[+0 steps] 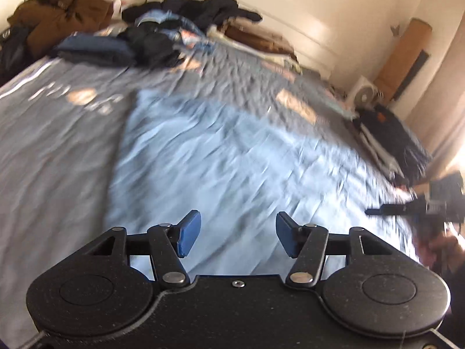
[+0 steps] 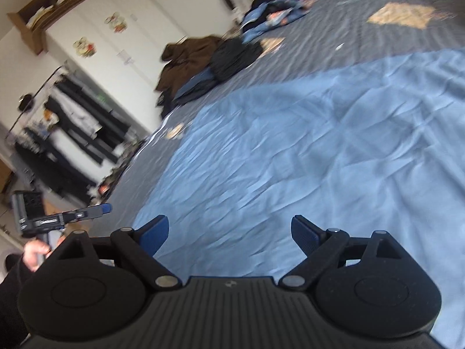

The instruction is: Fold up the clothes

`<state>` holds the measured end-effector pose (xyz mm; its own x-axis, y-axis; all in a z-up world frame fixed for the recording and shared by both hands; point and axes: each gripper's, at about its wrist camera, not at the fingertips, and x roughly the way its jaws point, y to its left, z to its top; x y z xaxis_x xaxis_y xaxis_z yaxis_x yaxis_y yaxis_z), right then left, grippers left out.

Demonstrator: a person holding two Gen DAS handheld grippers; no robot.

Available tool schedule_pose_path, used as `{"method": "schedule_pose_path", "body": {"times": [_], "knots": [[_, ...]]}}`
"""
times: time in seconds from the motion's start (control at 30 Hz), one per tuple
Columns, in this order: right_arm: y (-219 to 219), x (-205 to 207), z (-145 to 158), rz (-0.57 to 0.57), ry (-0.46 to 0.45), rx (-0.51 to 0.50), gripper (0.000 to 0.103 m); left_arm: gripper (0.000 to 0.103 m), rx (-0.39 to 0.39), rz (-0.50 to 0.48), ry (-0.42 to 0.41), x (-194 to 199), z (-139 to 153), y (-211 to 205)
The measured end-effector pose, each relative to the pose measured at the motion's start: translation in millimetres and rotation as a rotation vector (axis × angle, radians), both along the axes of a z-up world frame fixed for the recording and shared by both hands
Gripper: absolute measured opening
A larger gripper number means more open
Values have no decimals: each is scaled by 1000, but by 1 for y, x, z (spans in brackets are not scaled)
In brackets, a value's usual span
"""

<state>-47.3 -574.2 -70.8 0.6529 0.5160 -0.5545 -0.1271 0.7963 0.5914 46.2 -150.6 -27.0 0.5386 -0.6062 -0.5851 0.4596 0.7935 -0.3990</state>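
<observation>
Left tool (image 1: pixel 238 234) and right tool (image 2: pixel 230 237) hang over a bed (image 1: pixel 43 145), blue pads apart and empty; a light-blue cloth (image 2: pixel 305 151) lies spread flat beneath both, crumpled clothes (image 1: pixel 162 37) heaped at the bed's far end by a white wardrobe (image 2: pixel 122 43)

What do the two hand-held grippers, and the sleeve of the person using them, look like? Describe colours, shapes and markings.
Both are black. The left gripper has a speckled body with two round discs, silver rivets on its linkage arms and blue finger pads. The right gripper has the same layout, but its centre plate is ribbed and bears a small emblem. The sleeve at the left hand is black.
</observation>
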Motion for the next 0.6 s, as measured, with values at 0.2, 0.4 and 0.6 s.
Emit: {"method": "schedule_pose_path", "body": {"times": [0.2,0.4,0.6], "knots": [[-96,28,15,-148,-6,-116,91,59,-77,5,-9,-4,-10,-126],[-208,104,16,-166,83,-370,94,59,-58,-129,-1,-18,-37,-170],[-312,159,-9,-271,109,-238,94,59,10,-114,-10,-1,-54,-160]]}}
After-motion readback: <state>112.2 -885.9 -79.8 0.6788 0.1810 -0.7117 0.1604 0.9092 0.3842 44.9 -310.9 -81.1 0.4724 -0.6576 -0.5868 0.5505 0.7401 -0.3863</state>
